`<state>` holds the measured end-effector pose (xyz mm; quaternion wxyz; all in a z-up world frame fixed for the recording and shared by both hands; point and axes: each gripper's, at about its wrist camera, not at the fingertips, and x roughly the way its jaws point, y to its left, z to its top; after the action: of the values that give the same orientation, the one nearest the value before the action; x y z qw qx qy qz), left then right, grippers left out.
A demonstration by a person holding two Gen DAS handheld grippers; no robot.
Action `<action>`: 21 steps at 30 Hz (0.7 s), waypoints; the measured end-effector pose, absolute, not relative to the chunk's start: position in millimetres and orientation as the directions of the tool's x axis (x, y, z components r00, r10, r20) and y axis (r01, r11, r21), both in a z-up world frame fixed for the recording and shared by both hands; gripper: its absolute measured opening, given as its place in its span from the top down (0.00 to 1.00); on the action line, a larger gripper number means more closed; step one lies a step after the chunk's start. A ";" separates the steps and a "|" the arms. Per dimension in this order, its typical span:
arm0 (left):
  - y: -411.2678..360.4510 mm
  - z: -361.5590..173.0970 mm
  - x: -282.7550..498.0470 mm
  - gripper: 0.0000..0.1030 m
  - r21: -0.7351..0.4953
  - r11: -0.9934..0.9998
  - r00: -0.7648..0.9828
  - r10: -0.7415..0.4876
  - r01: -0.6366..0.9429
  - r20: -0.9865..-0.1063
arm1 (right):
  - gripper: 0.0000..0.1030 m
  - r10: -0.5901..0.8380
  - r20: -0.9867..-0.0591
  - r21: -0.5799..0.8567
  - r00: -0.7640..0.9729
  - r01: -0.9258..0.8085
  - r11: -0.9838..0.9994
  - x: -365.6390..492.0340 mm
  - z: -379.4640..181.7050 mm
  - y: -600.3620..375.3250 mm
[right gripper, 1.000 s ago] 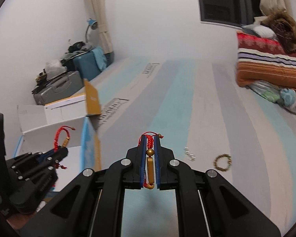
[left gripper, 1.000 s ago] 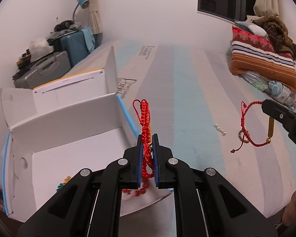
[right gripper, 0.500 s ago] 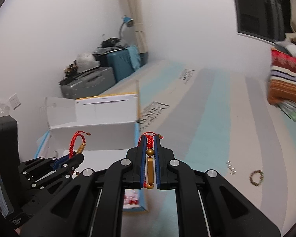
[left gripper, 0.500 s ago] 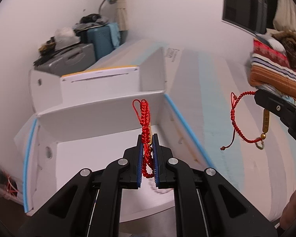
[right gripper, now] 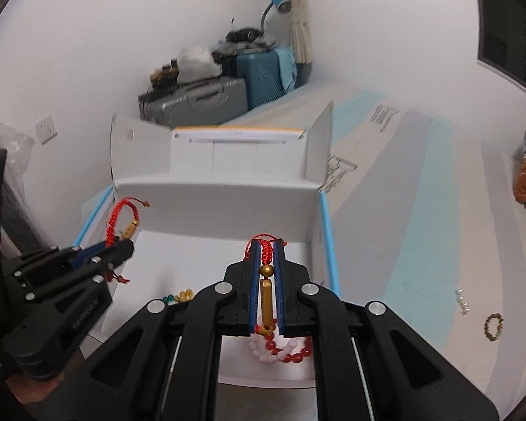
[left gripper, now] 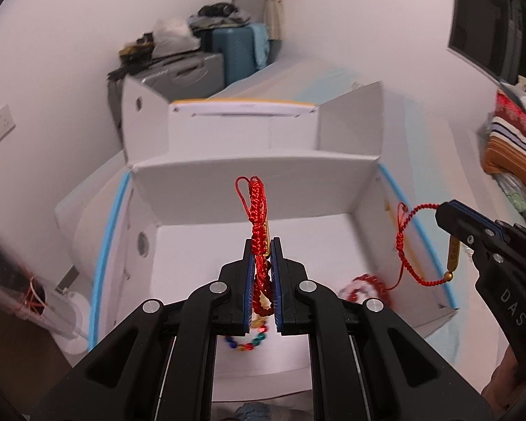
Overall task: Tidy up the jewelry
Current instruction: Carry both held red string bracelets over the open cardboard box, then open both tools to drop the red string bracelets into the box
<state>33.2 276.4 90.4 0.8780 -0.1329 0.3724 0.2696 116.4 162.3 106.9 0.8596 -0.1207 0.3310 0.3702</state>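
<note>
My left gripper (left gripper: 262,273) is shut on a red braided cord bracelet (left gripper: 257,210) that stands up between the pads, above the open white box (left gripper: 249,175). My right gripper (right gripper: 266,277) is shut on a red cord bracelet with a gold tube bead (right gripper: 266,298), held over the box's right side (right gripper: 214,207). Each gripper shows in the other view: the right one (left gripper: 445,219) with its bracelet (left gripper: 408,245) hanging, the left one (right gripper: 122,245) with its bracelet (right gripper: 121,221). In the box lie a red and white bead bracelet (right gripper: 280,351) and a multicoloured bead bracelet (left gripper: 245,343).
The box lid (right gripper: 235,147) stands open behind. On the striped bed (right gripper: 420,228) to the right lie a brown bead bracelet (right gripper: 493,326) and small pearl pieces (right gripper: 462,301). Suitcases (right gripper: 207,101) stand by the far wall. Folded blankets (left gripper: 512,151) lie at the far right.
Both grippers have swung left from over the bed to over the open box, each still holding its red bracelet. The box now fills the middle of both views.
</note>
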 end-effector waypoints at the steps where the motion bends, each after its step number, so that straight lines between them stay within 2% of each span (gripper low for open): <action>1: 281.6 84.9 33.0 0.92 -0.031 0.814 0.561 0.372 -0.580 -0.739 | 0.93 0.547 -0.671 0.032 0.500 -0.718 0.696 116.5 101.5 166.5; 8: 302.9 52.6 36.5 0.92 -0.026 0.806 0.480 0.326 -0.591 -0.815 | 0.93 0.471 -0.755 0.024 0.455 -0.699 0.714 133.8 63.3 182.6; 21: 315.0 26.2 43.8 0.86 0.023 0.806 0.402 0.320 -0.592 -0.858 | 0.92 0.401 -0.823 0.015 0.403 -0.689 0.724 148.9 24.2 200.9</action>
<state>43.8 315.0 26.2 0.8247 -0.1439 0.4720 0.2762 148.9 200.9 24.2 0.8208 -0.1662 0.4341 0.3320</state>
